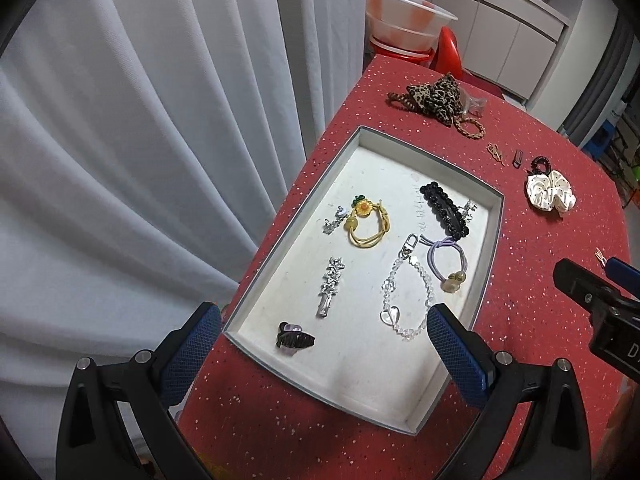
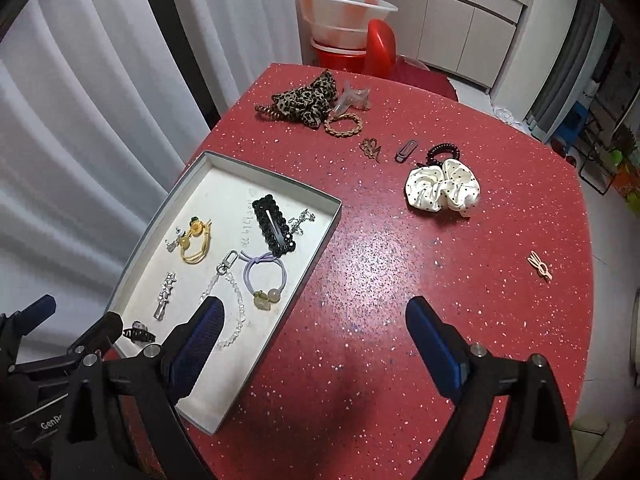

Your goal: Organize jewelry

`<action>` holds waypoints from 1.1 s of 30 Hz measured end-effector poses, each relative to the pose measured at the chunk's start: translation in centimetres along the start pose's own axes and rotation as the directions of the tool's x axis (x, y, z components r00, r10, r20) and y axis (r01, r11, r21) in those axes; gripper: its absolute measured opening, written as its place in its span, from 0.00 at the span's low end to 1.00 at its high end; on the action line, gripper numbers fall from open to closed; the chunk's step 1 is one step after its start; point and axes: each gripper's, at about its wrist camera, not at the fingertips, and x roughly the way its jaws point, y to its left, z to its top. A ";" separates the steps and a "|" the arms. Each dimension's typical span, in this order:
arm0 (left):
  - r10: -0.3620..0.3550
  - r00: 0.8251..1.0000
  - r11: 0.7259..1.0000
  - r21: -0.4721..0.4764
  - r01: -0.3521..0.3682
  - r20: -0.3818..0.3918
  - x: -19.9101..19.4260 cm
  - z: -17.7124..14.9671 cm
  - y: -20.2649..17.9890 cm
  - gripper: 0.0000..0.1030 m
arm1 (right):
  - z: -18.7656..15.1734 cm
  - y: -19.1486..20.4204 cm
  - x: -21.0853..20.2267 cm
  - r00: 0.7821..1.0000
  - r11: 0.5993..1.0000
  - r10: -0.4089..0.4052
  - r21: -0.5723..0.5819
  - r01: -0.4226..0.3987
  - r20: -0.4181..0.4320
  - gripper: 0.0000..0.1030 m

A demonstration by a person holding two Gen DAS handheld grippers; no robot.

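Note:
A shallow white tray [image 1: 374, 138] [image 2: 320, 240] lies on the red speckled table [image 1: 540, 280] [image 2: 380, 300]. Inside it are a yellow flower hair tie [image 1: 366, 224], a black beaded clip [image 1: 446, 210] [image 2: 274, 222], a purple hair tie [image 1: 446, 260] [image 2: 264, 276], a clear bead chain [image 1: 404, 300], a silver clip [image 1: 330, 292] [image 2: 165, 296] and a small dark claw clip [image 1: 294, 338]. My left gripper [image 1: 324, 332] hangs open above the tray's near end, holding nothing. My right gripper [image 2: 316, 328] is open over the tray's right edge and bare table, also holding nothing.
Loose on the table: a leopard scrunchie [image 2: 308, 102] with braided ties, a white dotted scrunchie [image 1: 550, 194] [image 2: 442, 186], a black coil tie [image 2: 442, 152], small clips [image 2: 406, 150] and a pale hairpin [image 2: 540, 266]. White curtains hang left. A plastic basin [image 2: 344, 16] stands behind the table.

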 end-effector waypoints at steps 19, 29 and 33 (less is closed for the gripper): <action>0.005 1.000 1.000 -0.011 -0.005 0.004 -0.4 0.0 0.3 1.00 | 0.4 0.4 -0.6 1.000 1.000 0.002 -0.016 -0.002 0.009 0.91; 0.007 1.000 1.000 -0.011 -0.007 0.002 -0.4 0.0 0.3 1.00 | 0.5 0.4 -0.6 1.000 1.000 0.003 -0.016 -0.002 0.010 0.91; 0.006 1.000 1.000 -0.010 -0.006 0.002 -0.4 0.0 0.3 1.00 | 0.6 0.4 -0.6 1.000 1.000 0.003 -0.016 -0.003 0.011 0.91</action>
